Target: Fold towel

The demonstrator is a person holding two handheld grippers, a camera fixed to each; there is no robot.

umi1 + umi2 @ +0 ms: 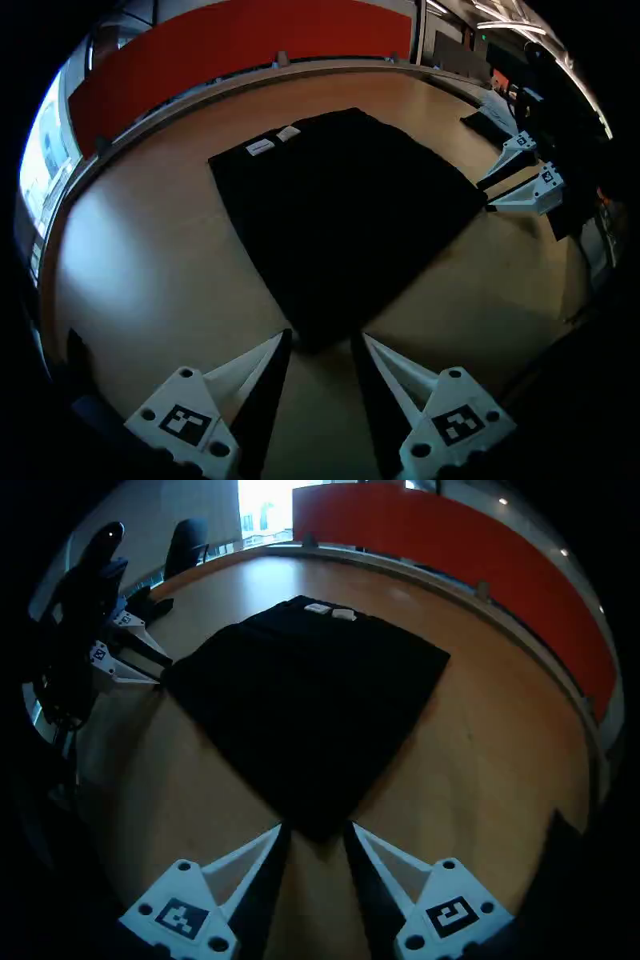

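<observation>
Where the towel lies: the black towel (pixel 344 208) (pixel 312 704) is spread flat on the wooden table (pixel 144 272) (pixel 496 744), turned so its corners point toward the cameras.
Tags: two small white tags (pixel 272 140) (pixel 330 611) sit side by side at the towel's far edge.
Near corner, left gripper view: one towel corner reaches in between the fingertips of the left gripper (pixel 324 340).
Left gripper state: its fingers are spread apart, with table showing between them below the corner; no squeeze on the cloth is visible.
Near corner, right gripper view: another corner lies between the fingertips of the right gripper (pixel 314 832).
Right gripper state: spread as well, its fingers flanking the corner without pinching it.
Across the towel: each camera catches the other tool at a side corner, the right gripper (pixel 484 198) at the right and the left gripper (pixel 164 672) at the left, tips at the towel's edge.
Table edge: a red panel (pixel 240 40) (pixel 480 552) runs behind the curved rim.
Background: a dark chair (pixel 184 548) stands beyond the table.
</observation>
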